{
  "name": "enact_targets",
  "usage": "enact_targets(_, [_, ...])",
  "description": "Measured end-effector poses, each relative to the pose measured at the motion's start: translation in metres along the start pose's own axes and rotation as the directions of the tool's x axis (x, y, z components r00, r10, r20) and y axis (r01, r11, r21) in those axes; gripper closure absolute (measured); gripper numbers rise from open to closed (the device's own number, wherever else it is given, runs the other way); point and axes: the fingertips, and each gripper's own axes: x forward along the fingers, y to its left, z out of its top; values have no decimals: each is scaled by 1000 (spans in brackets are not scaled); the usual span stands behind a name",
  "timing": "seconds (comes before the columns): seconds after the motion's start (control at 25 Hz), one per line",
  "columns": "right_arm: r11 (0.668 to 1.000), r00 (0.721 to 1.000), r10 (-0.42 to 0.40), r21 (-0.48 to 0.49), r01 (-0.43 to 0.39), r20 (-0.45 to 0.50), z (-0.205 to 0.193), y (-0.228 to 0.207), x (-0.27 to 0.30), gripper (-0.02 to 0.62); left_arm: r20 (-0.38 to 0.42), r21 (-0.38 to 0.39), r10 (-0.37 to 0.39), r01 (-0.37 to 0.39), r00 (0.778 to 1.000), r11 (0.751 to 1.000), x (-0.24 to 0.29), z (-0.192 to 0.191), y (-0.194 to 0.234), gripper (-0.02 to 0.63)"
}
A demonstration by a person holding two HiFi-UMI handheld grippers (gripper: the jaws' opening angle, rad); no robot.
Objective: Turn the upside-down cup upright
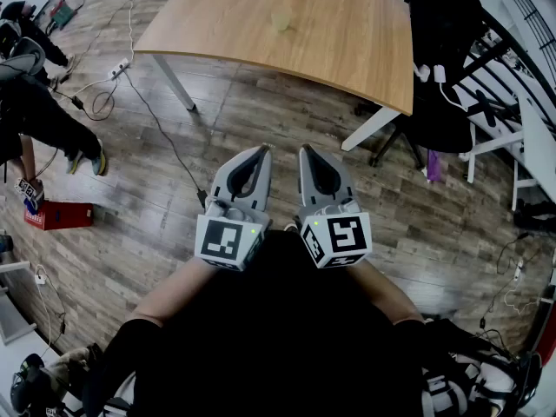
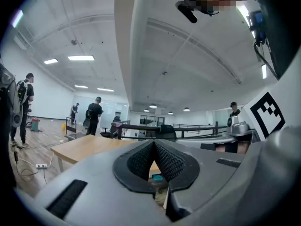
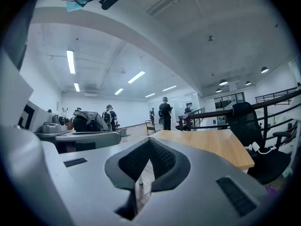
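Cup: the cup (image 1: pixel 281 20) stands far ahead of both sets of jaws, roughly in line with the gap between your two grippers. It is too small in view to confirm which end is up.
Handling: it looks pale and translucent, so you should expect a light, thin-walled cup that may flex and slip under hard pressure. This is a judgement, not something seen.
Where to grip: take it across the side wall about halfway up, which probably leaves room to roll your wrist and set it down on its base.
Table: the table (image 1: pixel 347 50) carries nothing else that you can see, and its near edge is still well ahead of your jaw tips.
Left jaws: the left gripper (image 1: pixel 263 149) is closed pad to pad, with nothing between.
Right jaws: the right gripper (image 1: pixel 306 151) is likewise closed and empty, just beside the left.
Head view only: it shows the cup and a black chair (image 1: pixel 443 50) ahead and to the right of the jaws.
Gripper views only: they show the ribbed pads meeting and people standing beyond the table; the cup cannot be made out.
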Motion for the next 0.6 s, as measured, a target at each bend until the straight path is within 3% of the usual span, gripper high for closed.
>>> enact_targets(0.36, [999,999,-30,20,31,-10,-10,13,13,583,-7,-35,-11,10,1000,999,-7,-9,20,598])
enact_targets(0.6, [998,999,-5,65,7,-34,-18,12,30,583,-43,-58,-6,4,999,998,0,-19,30,598])
